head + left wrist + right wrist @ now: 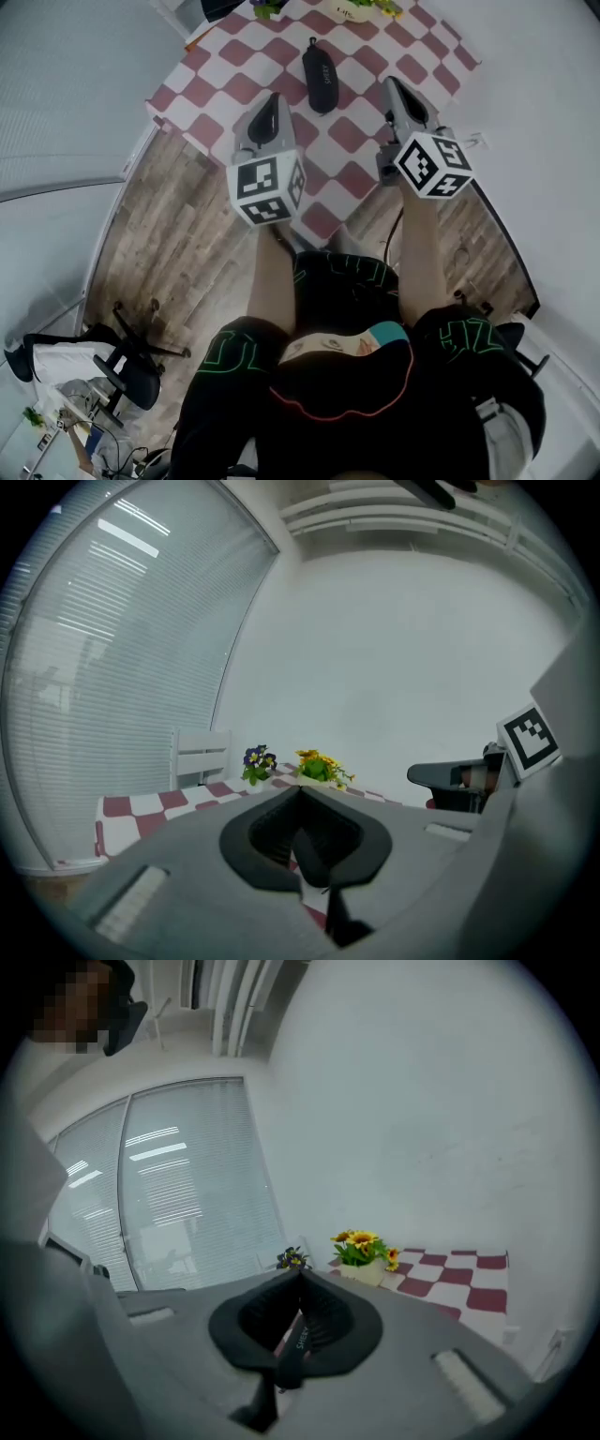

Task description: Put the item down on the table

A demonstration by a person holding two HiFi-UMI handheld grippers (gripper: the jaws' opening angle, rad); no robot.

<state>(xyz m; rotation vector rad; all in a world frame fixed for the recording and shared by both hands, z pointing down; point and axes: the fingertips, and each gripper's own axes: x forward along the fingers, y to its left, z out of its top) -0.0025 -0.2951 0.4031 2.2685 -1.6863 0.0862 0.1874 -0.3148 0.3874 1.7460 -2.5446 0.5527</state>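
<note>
- A black oblong case (321, 78) with small white lettering lies flat mid-worktop (361, 131), on red-and-white checks.
- Left gripper (300, 794) and right gripper (300, 1277) hover with fingers together, holding nothing.

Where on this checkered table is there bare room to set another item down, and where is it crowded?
Bare tablecloth lies left of the black case, up to the left edge, and right of it, up to the right edge. Flowers crowd the far edge; the left gripper and right gripper hang over the near part.
</note>
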